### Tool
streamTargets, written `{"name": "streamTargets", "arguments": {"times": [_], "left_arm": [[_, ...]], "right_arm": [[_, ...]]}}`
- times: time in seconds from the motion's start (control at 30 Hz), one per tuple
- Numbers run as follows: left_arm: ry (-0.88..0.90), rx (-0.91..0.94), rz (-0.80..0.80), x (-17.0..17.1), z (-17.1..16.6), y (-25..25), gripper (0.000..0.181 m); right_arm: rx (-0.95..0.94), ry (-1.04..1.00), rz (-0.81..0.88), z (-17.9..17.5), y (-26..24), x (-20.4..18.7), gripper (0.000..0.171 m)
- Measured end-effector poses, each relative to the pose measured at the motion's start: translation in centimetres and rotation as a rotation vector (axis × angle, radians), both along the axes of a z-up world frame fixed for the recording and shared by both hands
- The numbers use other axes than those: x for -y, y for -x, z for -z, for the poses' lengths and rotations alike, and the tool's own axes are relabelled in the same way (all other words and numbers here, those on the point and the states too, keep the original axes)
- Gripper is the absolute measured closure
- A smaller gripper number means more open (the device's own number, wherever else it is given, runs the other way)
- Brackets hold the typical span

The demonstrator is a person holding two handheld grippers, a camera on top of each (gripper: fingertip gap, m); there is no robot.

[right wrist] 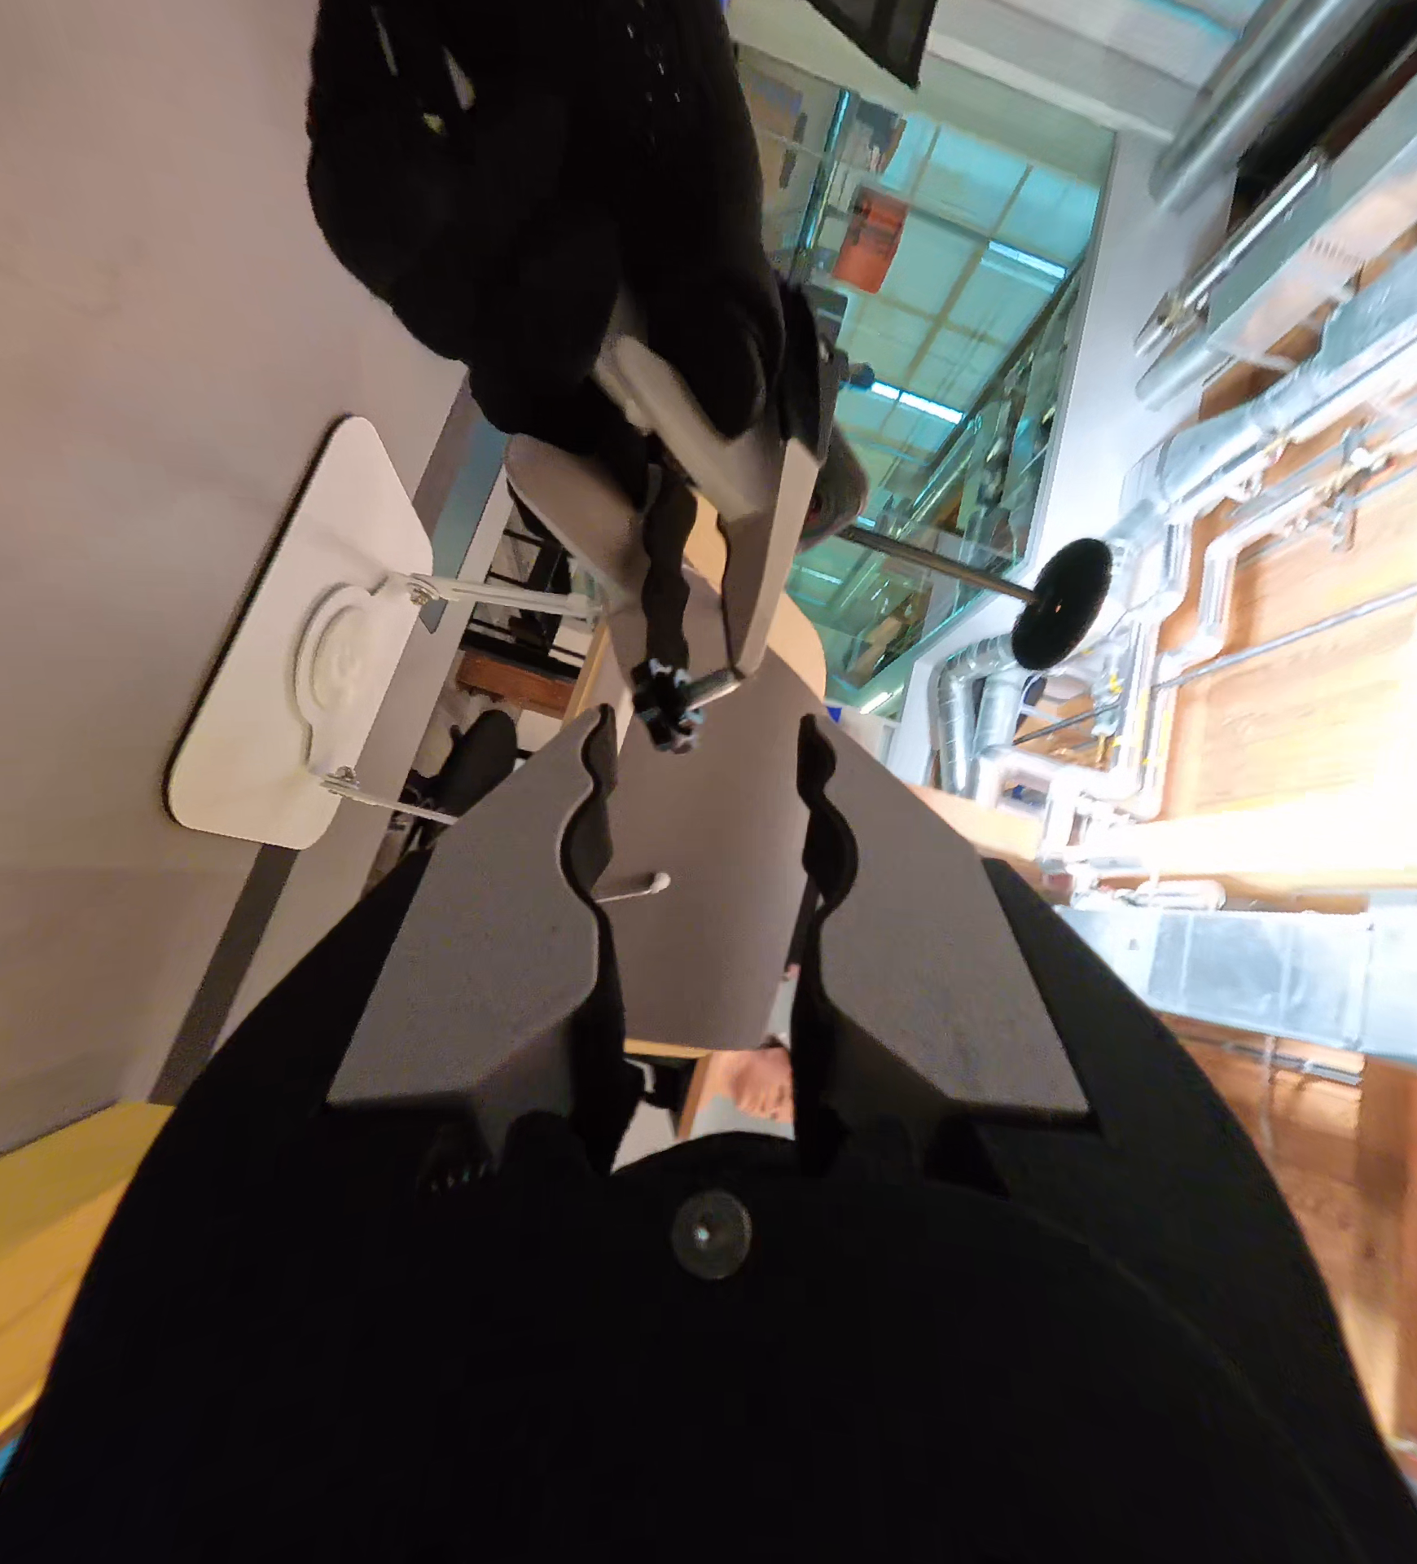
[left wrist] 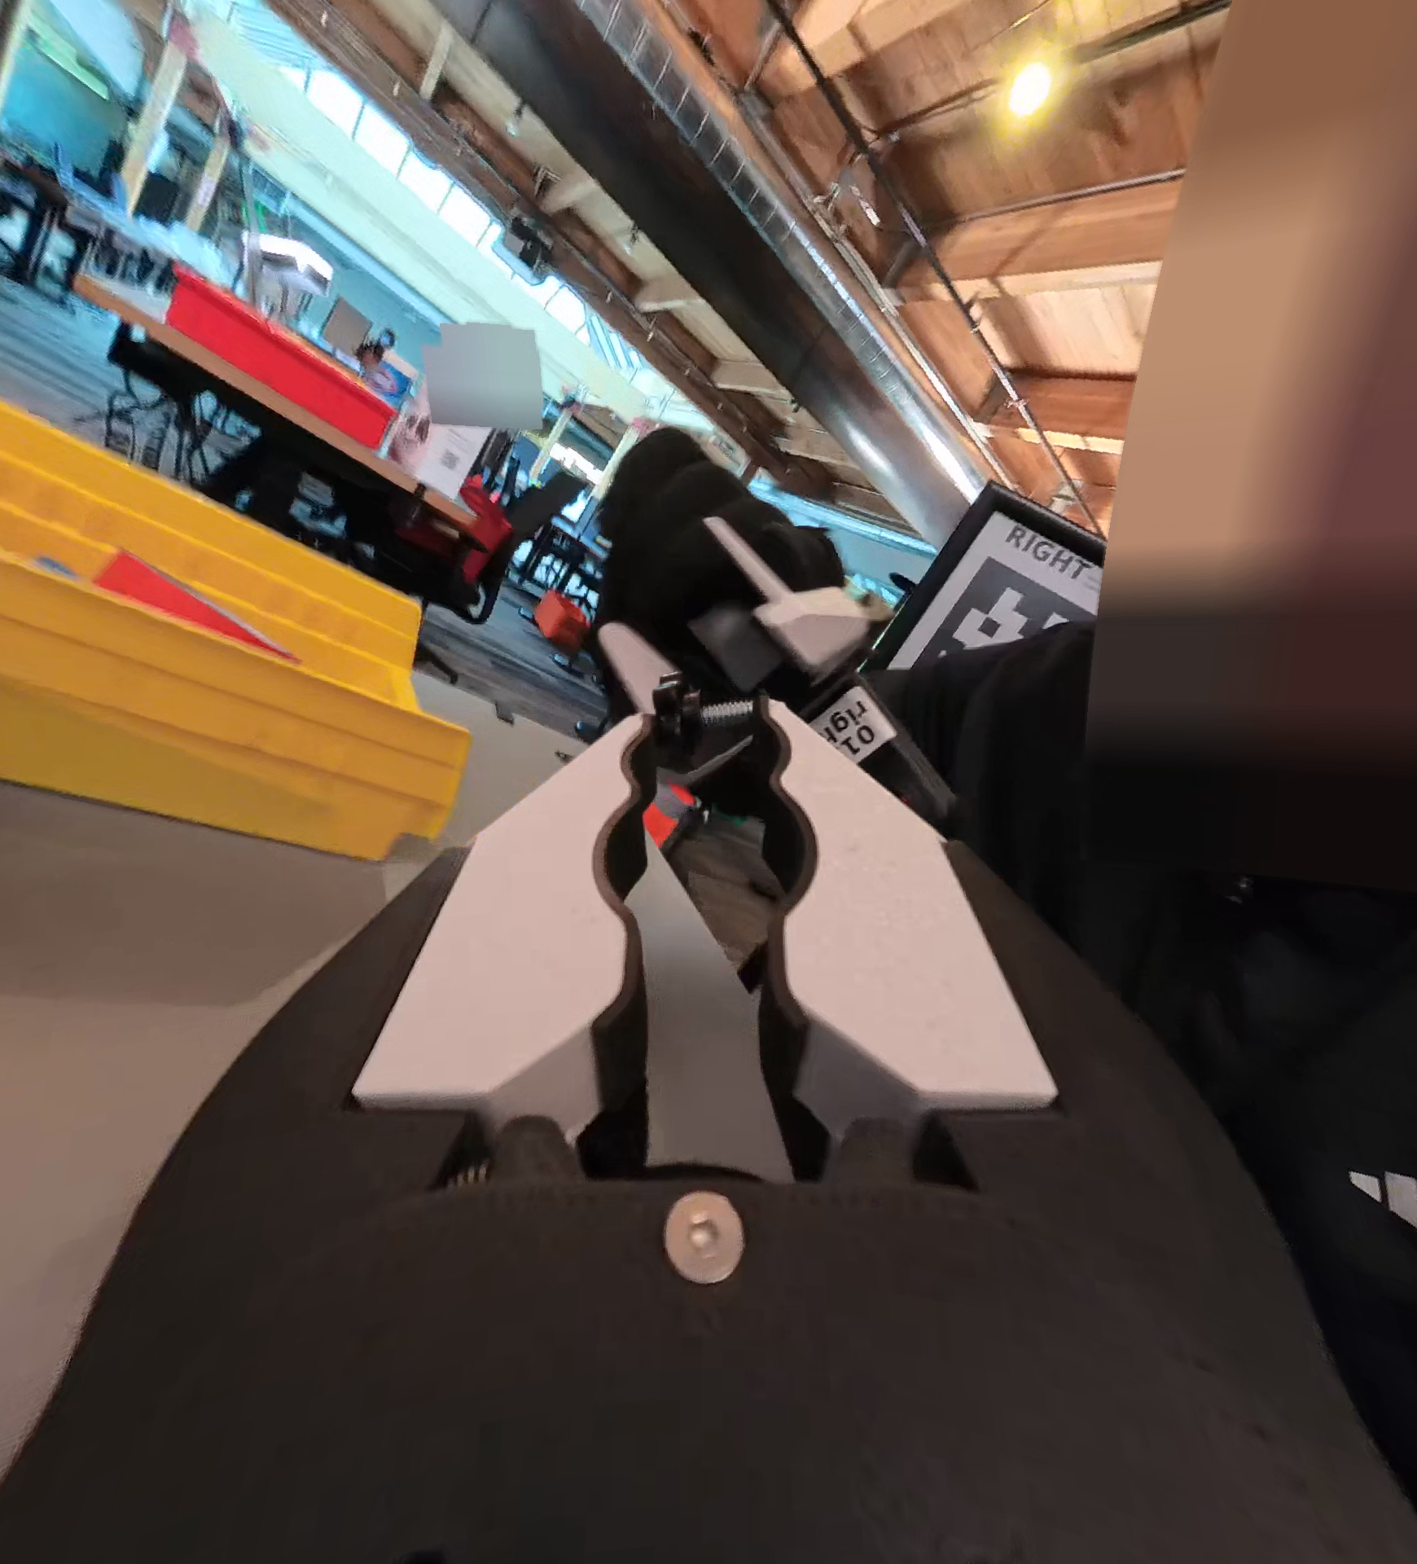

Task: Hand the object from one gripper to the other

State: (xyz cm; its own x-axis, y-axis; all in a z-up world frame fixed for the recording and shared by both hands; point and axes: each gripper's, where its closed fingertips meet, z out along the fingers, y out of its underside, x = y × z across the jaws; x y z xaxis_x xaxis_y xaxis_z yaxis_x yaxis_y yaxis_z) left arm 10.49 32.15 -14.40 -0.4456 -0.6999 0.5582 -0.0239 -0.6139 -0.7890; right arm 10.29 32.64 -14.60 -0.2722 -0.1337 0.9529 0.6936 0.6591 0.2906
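A small black-knobbed thumb screw (left wrist: 692, 707) with a threaded metal shaft is held lengthwise between the tips of my left gripper (left wrist: 705, 711), which is shut on it. In the right wrist view the left gripper (right wrist: 684, 690) comes in from the top, in a black-gloved hand (right wrist: 519, 212), with the screw (right wrist: 671, 711) at its tips. My right gripper (right wrist: 705, 724) is open, its jaws wide apart, with its tips just below and on either side of the screw, not touching it. In the left wrist view the right gripper (left wrist: 692, 652) faces mine, just behind the screw.
Stacked yellow bins (left wrist: 180, 677) stand on the grey table (left wrist: 96, 931) to the left. A white plate with a round holder (right wrist: 299, 643) sits at the table's edge (right wrist: 96, 423). A person in dark clothing (left wrist: 1280, 931) is close on the right. A red bin (left wrist: 265, 347) is on a far table.
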Motion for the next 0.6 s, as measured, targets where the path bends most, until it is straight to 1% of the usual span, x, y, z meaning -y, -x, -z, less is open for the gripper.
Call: {"name": "streamTargets", "arguments": {"times": [0.13,0.23,0.33,0.47,0.53,0.6], "left_arm": [[0.084,-0.059,0.069,0.6,1.4,0.2,0.161],[0.095,-0.097,0.119,1.9,2.1,1.0,0.161],[0.109,-0.116,0.166,3.3,2.4,1.8,0.161],[0.136,-0.140,0.227,5.0,2.9,2.5,0.161],[0.147,-0.133,0.239,5.5,2.8,2.7,0.161],[0.149,-0.135,0.249,5.8,2.8,2.9,0.161]], "right_arm": [[0.105,-0.049,-0.048,0.9,0.7,1.5,0.132],[0.175,-0.078,-0.088,1.8,1.3,2.6,0.137],[0.239,-0.081,-0.144,2.7,2.2,4.0,0.137],[0.290,-0.091,-0.199,3.0,3.2,5.4,0.142],[0.307,-0.089,-0.212,3.2,3.4,5.8,0.146],[0.320,-0.086,-0.221,3.5,3.4,6.1,0.147]]}}
